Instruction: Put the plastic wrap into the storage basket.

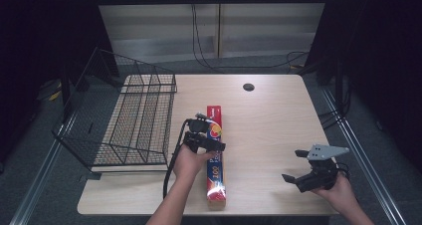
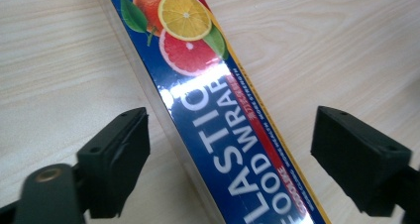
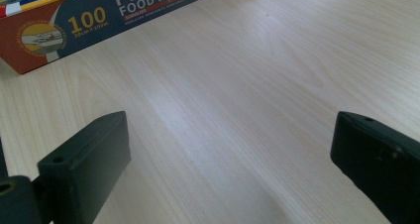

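A long blue and red box of plastic food wrap lies lengthwise on the wooden table, near the front edge, left of centre. My left gripper hangs over its middle. In the left gripper view the box runs between the two black jaws, with a gap showing on each side, so the left gripper is open. My right gripper is at the front right, apart from the box, pointing left. Its jaws stand wide over bare wood, so the right gripper is open, with the box end farther off.
A black wire basket sits at the table's left side, overhanging the left edge. A round cable hole is in the table near its far edge. Bare wood lies between the box and the right gripper.
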Action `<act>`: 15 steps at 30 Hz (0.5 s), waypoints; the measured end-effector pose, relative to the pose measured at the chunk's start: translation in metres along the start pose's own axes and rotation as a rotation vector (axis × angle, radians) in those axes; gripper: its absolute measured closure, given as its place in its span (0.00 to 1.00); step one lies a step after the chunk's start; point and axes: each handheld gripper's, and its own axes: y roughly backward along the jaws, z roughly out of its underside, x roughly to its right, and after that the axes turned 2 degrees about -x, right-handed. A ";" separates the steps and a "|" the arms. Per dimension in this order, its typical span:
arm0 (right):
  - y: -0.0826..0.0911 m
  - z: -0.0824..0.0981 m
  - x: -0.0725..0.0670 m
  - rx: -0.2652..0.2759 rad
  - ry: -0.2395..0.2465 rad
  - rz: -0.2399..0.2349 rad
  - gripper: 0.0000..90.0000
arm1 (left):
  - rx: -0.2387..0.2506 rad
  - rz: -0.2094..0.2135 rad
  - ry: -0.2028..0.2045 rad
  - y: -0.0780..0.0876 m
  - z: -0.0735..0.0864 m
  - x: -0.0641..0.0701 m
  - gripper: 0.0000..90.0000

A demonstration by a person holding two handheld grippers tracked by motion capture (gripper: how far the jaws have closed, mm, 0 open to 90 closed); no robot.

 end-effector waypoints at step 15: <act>0.001 0.000 0.001 -0.002 0.004 0.007 0.02 | -0.040 0.000 0.057 -0.019 -0.006 -0.005 0.25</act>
